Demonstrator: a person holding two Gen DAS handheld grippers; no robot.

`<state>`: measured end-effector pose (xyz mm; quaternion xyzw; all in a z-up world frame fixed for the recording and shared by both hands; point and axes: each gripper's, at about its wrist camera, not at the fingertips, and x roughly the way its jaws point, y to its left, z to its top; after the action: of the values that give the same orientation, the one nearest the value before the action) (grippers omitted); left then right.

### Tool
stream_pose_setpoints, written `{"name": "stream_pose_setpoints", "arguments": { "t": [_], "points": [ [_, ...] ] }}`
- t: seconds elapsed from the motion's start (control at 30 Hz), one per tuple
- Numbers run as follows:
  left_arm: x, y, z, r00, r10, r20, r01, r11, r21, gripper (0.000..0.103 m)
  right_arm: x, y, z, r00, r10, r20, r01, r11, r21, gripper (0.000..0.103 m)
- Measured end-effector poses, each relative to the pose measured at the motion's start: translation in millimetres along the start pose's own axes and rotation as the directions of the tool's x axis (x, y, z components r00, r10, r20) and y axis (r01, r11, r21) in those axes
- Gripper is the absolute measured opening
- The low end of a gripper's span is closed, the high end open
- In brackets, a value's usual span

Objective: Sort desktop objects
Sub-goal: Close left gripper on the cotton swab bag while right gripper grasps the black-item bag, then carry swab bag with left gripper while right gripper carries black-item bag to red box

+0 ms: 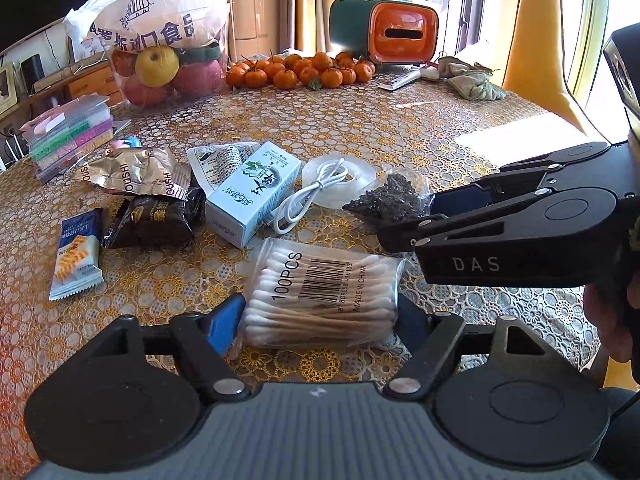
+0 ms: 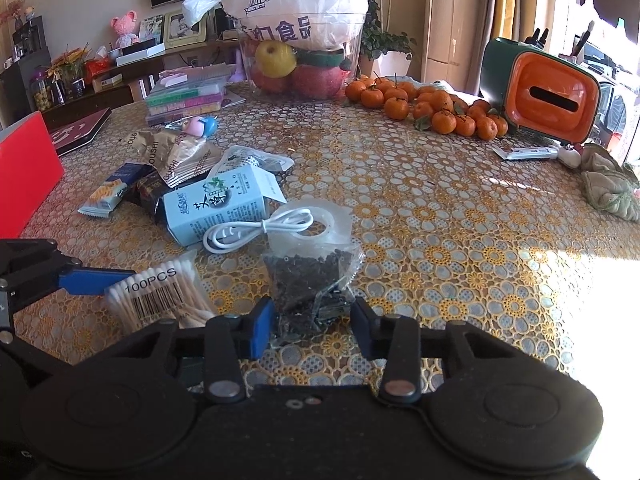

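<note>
1. We judge that we are at the pick-up step of the sorting, with both tools set on a first item each. The left tool [image 1: 320,316] stands open with its fingers on either side of the cotton swab pack [image 1: 322,292], which lies flat on the bench [image 1: 400,128] near its front edge; whether the pads already touch the pack we cannot tell.

2. The right tool [image 2: 313,322] is open too, its fingers flanking the near end of the clear bag of dark tea leaves [image 2: 312,280], just beside the swab pack. No contact shows yet.

3. The next move, as we read it, calls for closing each tool squarely. The swab pack is soft and slippery, so a grip across its middle looks safest. The tea bag is loose and crinkled, so the fingers must catch the film rather than push it away.

4. Behind both items it is crowded: the white USB cable [image 2: 260,228] lies over the clear tape roll [image 2: 320,216], which touches the tea bag's far end, and the light-blue carton [image 2: 216,208] sits just beside the cable. A lift straight up should avoid dragging these.

5. Open room lies to our right, where the patterned cloth is bare and sunlit up to the bench edge. The two tools are near each other, so they should part as they rise.
</note>
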<state>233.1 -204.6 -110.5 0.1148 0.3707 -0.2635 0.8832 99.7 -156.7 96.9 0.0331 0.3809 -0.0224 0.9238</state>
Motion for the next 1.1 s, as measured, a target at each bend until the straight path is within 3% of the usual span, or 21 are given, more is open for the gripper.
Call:
{"name": "stream_pose_setpoints", "arguments": {
  "t": [0.57,1.1],
  "points": [
    [-27.3,-1.2,-3.1,1.000,0.015,0.024,-0.014,0.999,-0.032,0.074,-25.1,3.8,1.6,1.000,-0.015,0.026,0.015,1.000,0.002,0.036],
    [-91.2,10.1,-6.2,0.996,0.039,0.086,-0.032,0.996,-0.078,0.074,-74.1,28.8,10.1,0.996,0.051,0.074,-0.052,0.999,0.005,0.035]
  ]
}}
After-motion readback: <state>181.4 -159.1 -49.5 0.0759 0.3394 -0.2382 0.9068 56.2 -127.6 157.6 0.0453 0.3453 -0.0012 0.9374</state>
